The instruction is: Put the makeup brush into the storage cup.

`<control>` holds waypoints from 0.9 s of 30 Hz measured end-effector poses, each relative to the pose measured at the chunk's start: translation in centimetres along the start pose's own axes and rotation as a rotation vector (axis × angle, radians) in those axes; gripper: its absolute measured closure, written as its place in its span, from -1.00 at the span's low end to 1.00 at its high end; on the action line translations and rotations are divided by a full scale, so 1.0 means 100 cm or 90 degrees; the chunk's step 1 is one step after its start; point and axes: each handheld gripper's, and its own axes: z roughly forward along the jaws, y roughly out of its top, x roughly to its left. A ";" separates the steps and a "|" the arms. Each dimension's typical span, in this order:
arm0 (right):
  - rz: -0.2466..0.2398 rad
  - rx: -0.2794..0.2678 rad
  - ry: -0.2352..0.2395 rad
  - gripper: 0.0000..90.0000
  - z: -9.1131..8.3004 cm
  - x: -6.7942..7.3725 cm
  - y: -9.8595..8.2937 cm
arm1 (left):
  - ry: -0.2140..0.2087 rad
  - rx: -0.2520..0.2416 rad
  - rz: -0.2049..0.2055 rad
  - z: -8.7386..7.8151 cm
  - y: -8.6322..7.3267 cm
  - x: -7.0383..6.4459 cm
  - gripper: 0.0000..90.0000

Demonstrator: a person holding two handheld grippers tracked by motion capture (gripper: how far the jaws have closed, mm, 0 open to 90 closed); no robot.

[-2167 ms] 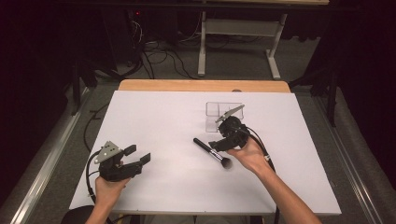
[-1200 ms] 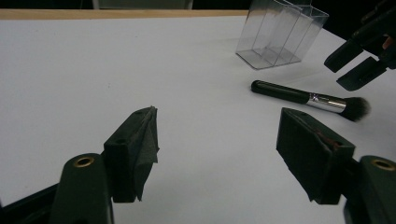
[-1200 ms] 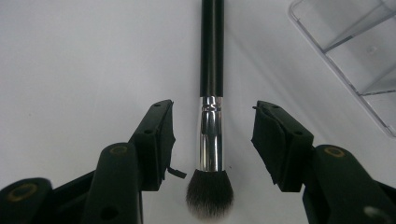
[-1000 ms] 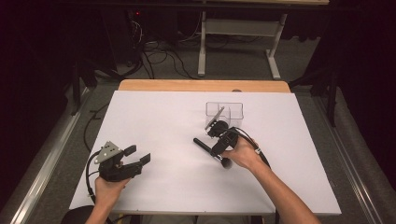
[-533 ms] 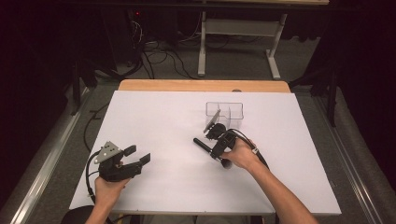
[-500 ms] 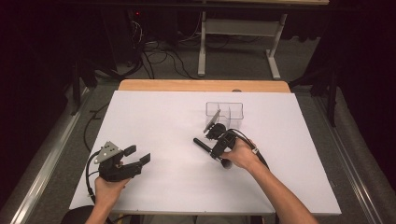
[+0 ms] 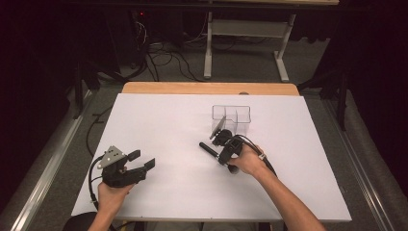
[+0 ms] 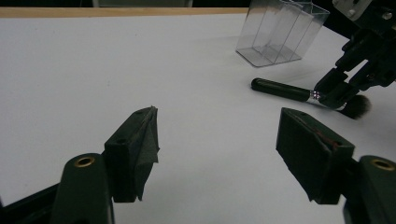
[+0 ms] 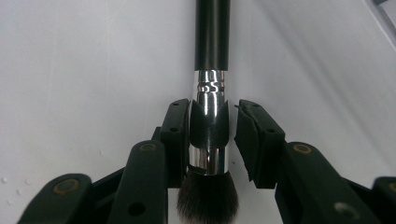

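I am working at a white tabletop (image 7: 168, 120) with a strip of bare wood along its far edge; beyond it the room is lying dark, with cables tangling on the grey floor (image 7: 250, 67) and a pale metal table frame (image 7: 245, 43) standing there.

At the near left, my left hand (image 7: 111, 197) is holding the left hand-held gripper (image 7: 142, 161) low over the tabletop, pointing it toward the middle. Its jaws are standing wide apart and released, with nothing between them, as the left gripper view is showing clearly.

Toward the middle, my right forearm is reaching in at a slant from the bottom edge, and my right hand (image 7: 248, 161) is pressing the right hand-held gripper (image 9: 212, 140) down toward the tabletop. There it is straddling a makeup brush (image 9: 211, 93) that is lying flat on the white surface, handle pointing away from me and to the left, dark bristles nearest my hand. The jaws are sitting on either side of the brush's silver ferrule: one pad is touching it, the other is standing just off it, so the grip is not clenched.

Just beyond the brush, a clear plastic organiser (image 7: 232, 118) with upright dividers is standing on the tabletop, its compartments empty.
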 end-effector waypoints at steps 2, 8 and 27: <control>0.000 -0.003 0.001 0.51 0.002 0.001 0.000 | 0.000 -0.001 -0.002 0.000 0.000 0.000 -0.34; -0.011 0.007 -0.003 0.58 0.005 0.002 0.000 | 0.000 0.001 0.001 0.000 0.000 0.000 -0.34; -0.061 0.008 -0.022 0.61 0.004 0.008 -0.002 | -0.002 0.007 0.003 0.001 0.000 -0.001 -0.33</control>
